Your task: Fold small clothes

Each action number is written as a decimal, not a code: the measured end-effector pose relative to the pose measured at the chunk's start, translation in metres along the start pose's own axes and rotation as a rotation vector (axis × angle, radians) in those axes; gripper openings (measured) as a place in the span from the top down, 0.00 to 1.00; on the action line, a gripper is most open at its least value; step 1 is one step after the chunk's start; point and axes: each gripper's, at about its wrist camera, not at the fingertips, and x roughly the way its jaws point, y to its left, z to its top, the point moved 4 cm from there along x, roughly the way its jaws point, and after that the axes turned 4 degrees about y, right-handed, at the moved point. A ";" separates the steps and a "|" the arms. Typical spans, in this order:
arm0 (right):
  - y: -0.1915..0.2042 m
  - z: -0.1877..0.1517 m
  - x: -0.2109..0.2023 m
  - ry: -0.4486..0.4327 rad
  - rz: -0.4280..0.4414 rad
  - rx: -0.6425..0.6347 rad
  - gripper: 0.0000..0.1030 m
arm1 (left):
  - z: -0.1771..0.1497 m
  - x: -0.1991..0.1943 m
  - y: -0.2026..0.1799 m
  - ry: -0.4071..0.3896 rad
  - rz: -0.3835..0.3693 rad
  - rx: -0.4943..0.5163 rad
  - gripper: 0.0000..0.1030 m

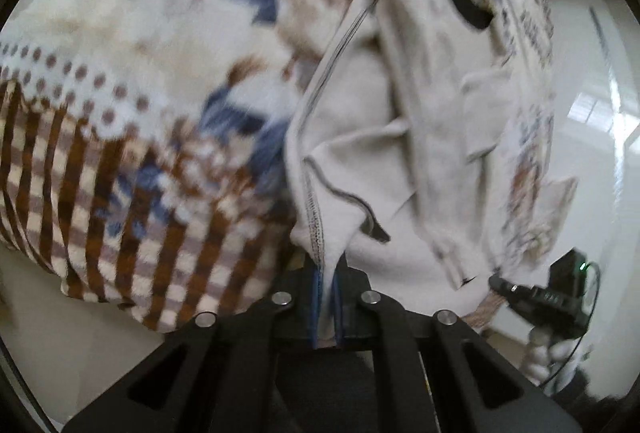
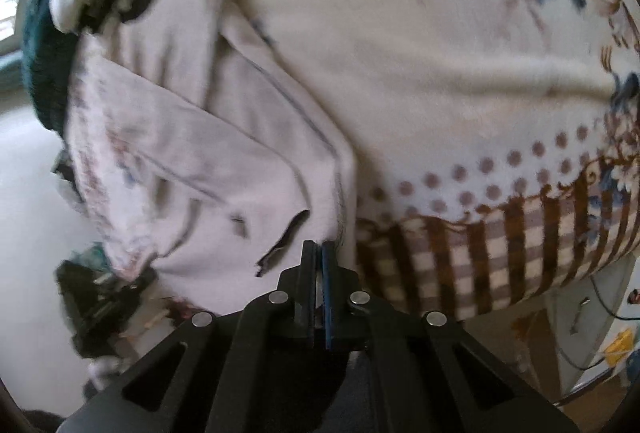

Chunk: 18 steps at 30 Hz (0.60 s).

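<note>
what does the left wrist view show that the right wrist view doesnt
Only the left wrist view shows pale cloth pinched between the left gripper's shut jaws, plus a glossy white floor.

Only the right wrist view shows a dark teal knitted cloth at upper left and a yellow object at lower right. The right gripper looks shut at the garment's edge; whether it holds cloth is unclear.

Both show the off-white small garment beside the brown, blue and cream patterned fleece blanket.

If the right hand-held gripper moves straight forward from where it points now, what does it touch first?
Most likely the pale white garment: the right hand-held gripper appears shut on its edge already, with cloth directly ahead. The brown-checked, dotted fleece blanket lies just to the right; depth is unclear.
</note>
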 end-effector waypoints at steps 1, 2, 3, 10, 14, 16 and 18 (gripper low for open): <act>0.006 0.004 -0.011 -0.008 0.024 0.000 0.98 | 0.008 -0.006 -0.006 -0.011 -0.015 -0.006 0.97; 0.017 0.008 -0.020 -0.021 0.045 -0.005 0.98 | 0.022 -0.014 -0.010 -0.032 -0.038 -0.017 0.97; 0.027 0.017 -0.029 -0.037 0.063 -0.012 0.98 | 0.034 -0.011 -0.020 -0.042 -0.056 -0.025 0.97; 0.077 0.124 -0.060 -0.186 0.114 -0.032 0.97 | 0.162 -0.007 -0.055 -0.142 -0.152 -0.080 0.94; 0.088 0.150 -0.075 -0.257 0.103 -0.039 0.65 | 0.180 -0.020 -0.045 -0.220 -0.181 -0.109 0.63; 0.093 0.144 -0.074 -0.271 0.072 -0.080 0.59 | 0.172 -0.034 -0.032 -0.271 -0.165 -0.110 0.48; 0.096 0.134 -0.065 -0.251 0.003 -0.138 0.59 | 0.161 -0.035 -0.024 -0.292 -0.103 -0.105 0.44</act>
